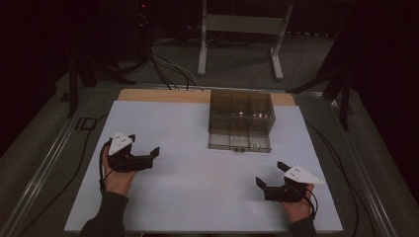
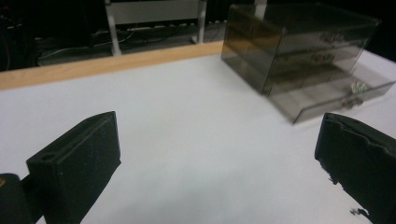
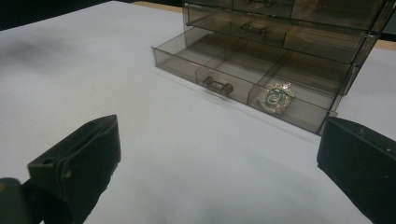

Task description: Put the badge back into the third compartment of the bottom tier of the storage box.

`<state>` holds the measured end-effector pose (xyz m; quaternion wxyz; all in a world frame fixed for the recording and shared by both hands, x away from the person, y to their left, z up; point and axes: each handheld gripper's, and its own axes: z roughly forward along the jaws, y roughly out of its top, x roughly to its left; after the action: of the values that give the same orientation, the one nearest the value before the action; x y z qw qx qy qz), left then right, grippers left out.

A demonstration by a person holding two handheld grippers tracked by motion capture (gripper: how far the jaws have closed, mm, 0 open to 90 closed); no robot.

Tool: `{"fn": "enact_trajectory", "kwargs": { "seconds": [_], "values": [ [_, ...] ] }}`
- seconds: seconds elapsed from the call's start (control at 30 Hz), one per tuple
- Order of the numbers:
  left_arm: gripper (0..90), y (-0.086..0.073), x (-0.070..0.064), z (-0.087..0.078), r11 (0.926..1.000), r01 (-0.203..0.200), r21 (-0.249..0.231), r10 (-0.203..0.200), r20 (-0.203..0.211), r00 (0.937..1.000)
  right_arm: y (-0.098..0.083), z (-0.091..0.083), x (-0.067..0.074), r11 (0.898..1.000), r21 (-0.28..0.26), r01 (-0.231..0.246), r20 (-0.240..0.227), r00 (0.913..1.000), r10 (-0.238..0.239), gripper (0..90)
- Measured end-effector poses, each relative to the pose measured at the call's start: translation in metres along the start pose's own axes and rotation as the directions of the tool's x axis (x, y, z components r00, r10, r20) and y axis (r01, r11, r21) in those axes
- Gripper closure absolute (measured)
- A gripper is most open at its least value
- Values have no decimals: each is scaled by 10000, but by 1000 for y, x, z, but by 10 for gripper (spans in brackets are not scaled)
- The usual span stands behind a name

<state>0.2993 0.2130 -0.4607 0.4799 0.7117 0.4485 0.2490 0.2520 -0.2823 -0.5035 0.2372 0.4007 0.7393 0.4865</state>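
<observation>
Smoked-acrylic drawer unit [image 1: 240,118], near the tabletop's [image 1: 163,192] far edge; bottom drawer [image 3: 243,84] pulled out, green badge [image 3: 276,98] in its right front compartment. Left claw [image 1: 148,155] and right claw [image 1: 269,177]: both wide open, empty (near edge). Risk: a clumsy push could slide the light unit.

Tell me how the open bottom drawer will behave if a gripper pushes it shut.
The drawer looks like thin clear plastic, so probably light and easy to slide. The whole organizer sits loose on the table and may skid back. The badge inside lies flat, unlikely to roll.
</observation>
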Motion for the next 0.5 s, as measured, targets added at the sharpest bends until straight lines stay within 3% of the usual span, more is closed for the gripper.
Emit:
{"fn": "enact_trajectory", "kwargs": {
  "seconds": [0.13,0.37,0.5],
  "values": [
    [10,-18,2,-11,10000,-53,-29,53,-102,9999,0,0,0,10000,-15,1,9,10000,-1,1],
    [10,-43,7,-26,9997,234,-116,-239,-443,9987,0,-1,0,10000,-66,-19,4,10000,19,1],
    [10,-53,6,-33,9994,58,-329,-84,-780,9969,1,-1,-1,9999,-116,11,-10,10000,-11,1]
  ]
}}
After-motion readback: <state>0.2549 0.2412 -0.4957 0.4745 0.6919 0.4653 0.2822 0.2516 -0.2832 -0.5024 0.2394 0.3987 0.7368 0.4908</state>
